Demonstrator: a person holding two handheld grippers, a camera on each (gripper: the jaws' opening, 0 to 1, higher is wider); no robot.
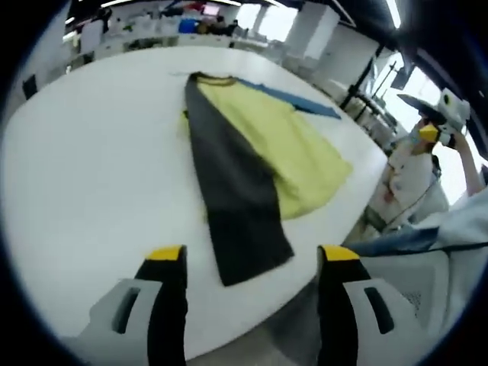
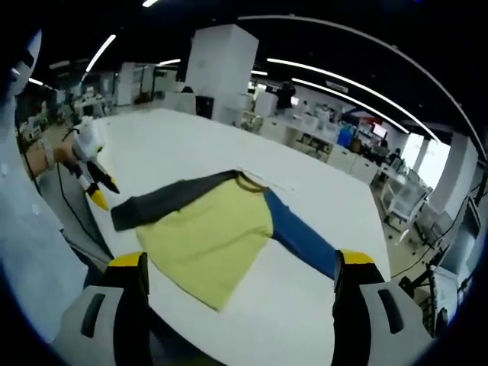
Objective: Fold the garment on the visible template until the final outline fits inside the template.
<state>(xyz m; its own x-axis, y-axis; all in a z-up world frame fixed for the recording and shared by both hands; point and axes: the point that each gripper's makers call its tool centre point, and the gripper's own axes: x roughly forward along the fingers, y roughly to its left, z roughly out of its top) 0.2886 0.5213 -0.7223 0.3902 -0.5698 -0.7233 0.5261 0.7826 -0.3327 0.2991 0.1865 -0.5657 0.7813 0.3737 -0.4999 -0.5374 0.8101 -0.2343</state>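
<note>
In the left gripper view, the left gripper [image 1: 253,263] hovers at the near edge of a white table [image 1: 91,168], its two yellow-tipped fingers [image 1: 166,254] spread wide with nothing between them and touching nothing. Beyond the tips lies the garment [image 1: 267,145], a yellow shirt spread flat on the table, with its dark grey sleeve [image 1: 232,198] stretched toward the camera and a blue sleeve [image 1: 301,99] reaching away on the far side. At the right edge a person [image 1: 415,171] stands beside the table.

In the right gripper view, the right gripper [image 2: 242,267] is also held above the table [image 2: 320,198], fingers [image 2: 354,259] far apart and empty. The garment [image 2: 210,232] lies just ahead, grey sleeve [image 2: 164,200] to the left, blue sleeve [image 2: 301,238] to the right, running toward the right fingertip. The left gripper [image 2: 91,183] shows at the left, held near the grey sleeve's end; I cannot tell whether it touches the cloth.
</note>
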